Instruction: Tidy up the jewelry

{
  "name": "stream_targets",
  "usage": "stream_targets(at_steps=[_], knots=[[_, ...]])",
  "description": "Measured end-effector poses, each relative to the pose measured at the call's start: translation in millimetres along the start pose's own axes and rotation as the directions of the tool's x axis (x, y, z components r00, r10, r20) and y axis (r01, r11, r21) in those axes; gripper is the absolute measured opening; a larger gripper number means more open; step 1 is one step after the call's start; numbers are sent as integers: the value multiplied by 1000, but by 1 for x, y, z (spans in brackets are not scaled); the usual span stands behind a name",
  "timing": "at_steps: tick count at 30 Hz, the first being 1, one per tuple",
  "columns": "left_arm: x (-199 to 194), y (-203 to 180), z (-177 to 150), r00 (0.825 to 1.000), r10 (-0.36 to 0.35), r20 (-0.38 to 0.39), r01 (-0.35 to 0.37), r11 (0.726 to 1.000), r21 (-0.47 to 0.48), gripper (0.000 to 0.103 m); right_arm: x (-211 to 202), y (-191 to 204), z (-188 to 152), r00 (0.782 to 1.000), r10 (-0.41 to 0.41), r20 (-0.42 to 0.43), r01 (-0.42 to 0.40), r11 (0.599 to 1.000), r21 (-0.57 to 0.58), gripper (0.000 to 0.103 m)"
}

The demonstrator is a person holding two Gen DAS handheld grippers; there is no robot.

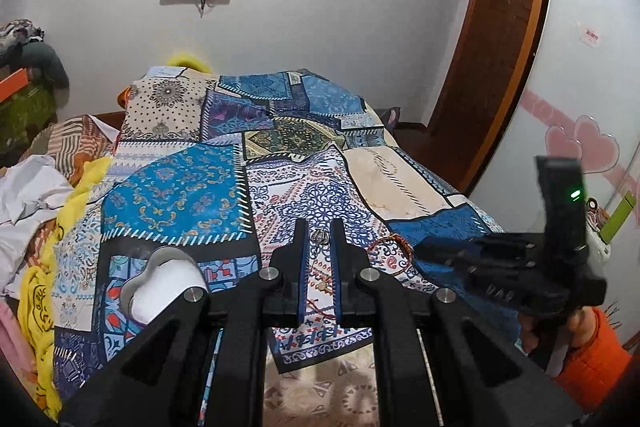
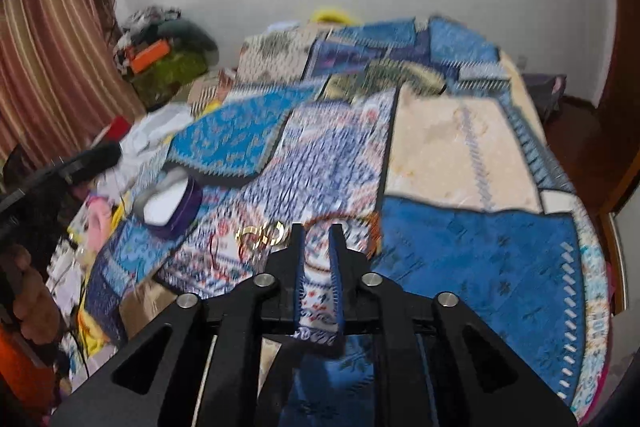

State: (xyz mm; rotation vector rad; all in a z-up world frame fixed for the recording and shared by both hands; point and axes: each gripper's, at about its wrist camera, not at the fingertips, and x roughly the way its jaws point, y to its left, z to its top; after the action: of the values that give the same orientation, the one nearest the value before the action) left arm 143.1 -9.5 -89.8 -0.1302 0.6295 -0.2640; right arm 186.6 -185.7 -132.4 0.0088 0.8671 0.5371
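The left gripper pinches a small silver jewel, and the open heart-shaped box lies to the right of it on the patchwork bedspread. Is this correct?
Not quite: in the left wrist view the heart-shaped box lies to the left of the left gripper, which does pinch the silver jewel.

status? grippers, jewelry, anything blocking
Left gripper shut on small silver pendant. Right gripper nearly shut, empty. Bracelet and gold rings on bedspread. Heart box open, unblocked.

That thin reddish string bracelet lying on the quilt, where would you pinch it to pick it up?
Pinch the reddish string bracelet across one strand of its loop, coming down from above. It lies flat on the quilt, so a side approach would likely just push it. The near arc, toward the right gripper, looks easiest.
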Motion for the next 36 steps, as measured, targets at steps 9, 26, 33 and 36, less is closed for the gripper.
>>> stream_targets(at_steps=[9, 26, 33, 36], knots=[[0, 15, -6, 1000, 27, -10, -27, 1000, -14, 8, 40, 15, -6, 991, -4, -131, -9, 995, -95, 15], [14, 27, -16, 998, 34, -44, -36, 998, -42, 8, 60, 23, -5, 990, -79, -117, 51, 974, -221, 9], [11, 24, -15, 999, 36, -36, -38, 999, -36, 8, 50, 18, -5, 993, -58, -99, 41, 985, -168, 6], [7, 24, -14, 999, 39, -28, -40, 999, -32, 8, 38, 20, -3, 996, -57, -69, 45, 987, -155, 6]])
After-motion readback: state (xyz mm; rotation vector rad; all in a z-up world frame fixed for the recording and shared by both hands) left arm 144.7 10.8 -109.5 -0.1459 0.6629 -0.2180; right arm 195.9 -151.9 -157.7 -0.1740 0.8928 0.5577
